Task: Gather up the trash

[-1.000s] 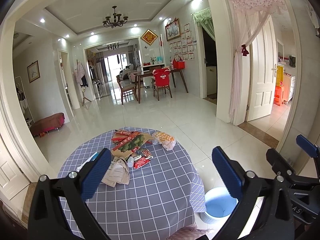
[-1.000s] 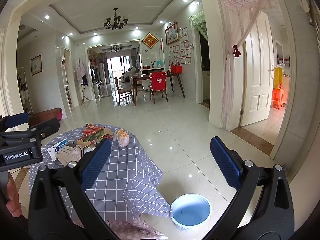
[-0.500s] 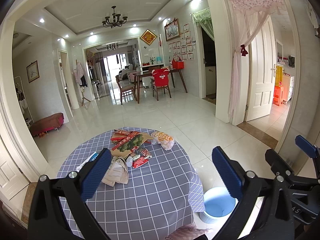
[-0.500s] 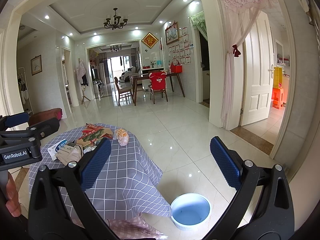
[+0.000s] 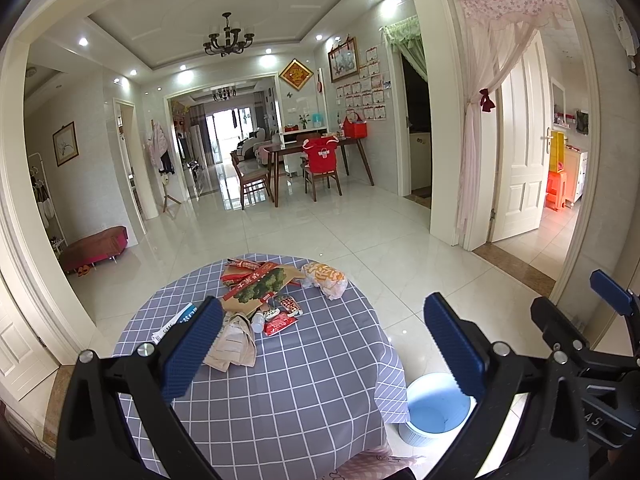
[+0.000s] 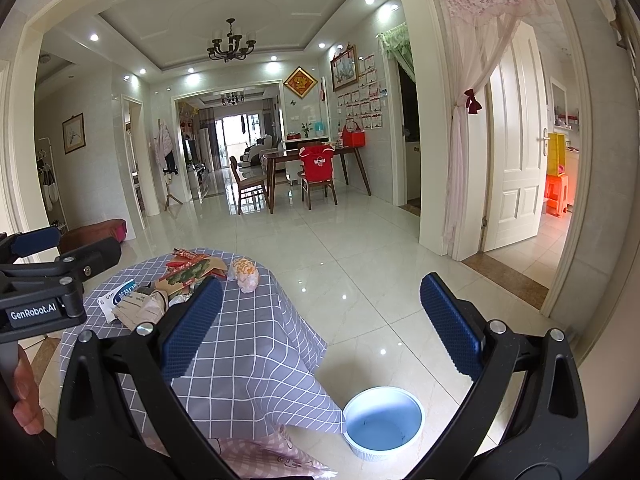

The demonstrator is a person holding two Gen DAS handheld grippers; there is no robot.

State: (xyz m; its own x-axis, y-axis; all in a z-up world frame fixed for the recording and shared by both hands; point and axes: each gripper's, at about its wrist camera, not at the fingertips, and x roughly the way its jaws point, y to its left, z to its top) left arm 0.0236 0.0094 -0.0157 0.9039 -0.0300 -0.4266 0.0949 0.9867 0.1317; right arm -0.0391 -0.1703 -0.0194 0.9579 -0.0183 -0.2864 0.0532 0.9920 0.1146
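A pile of trash lies on the far half of a round table with a grey checked cloth [image 5: 288, 380]: a brown bag with green print [image 5: 262, 286], red snack wrappers [image 5: 280, 322], crumpled paper [image 5: 236, 344], a white-and-blue box [image 5: 176, 320] and an orange-and-white bag [image 5: 325, 278]. The pile also shows in the right wrist view [image 6: 176, 284]. A pale blue bin [image 5: 436, 410] stands on the floor right of the table, also in the right wrist view [image 6: 383, 422]. My left gripper [image 5: 320, 350] is open and empty above the table's near half. My right gripper [image 6: 320, 328] is open and empty, right of the table.
The glossy tiled floor [image 5: 360, 236] stretches to a dining table with chairs [image 5: 312, 160] far back. A white door and pink curtain [image 5: 516, 152] stand at the right. A low red bench [image 5: 94, 246] sits at the left wall. A pink patterned cloth [image 6: 272, 460] lies below the table.
Both grippers have drifted very slightly; the view is almost the same. Both stay open and empty.
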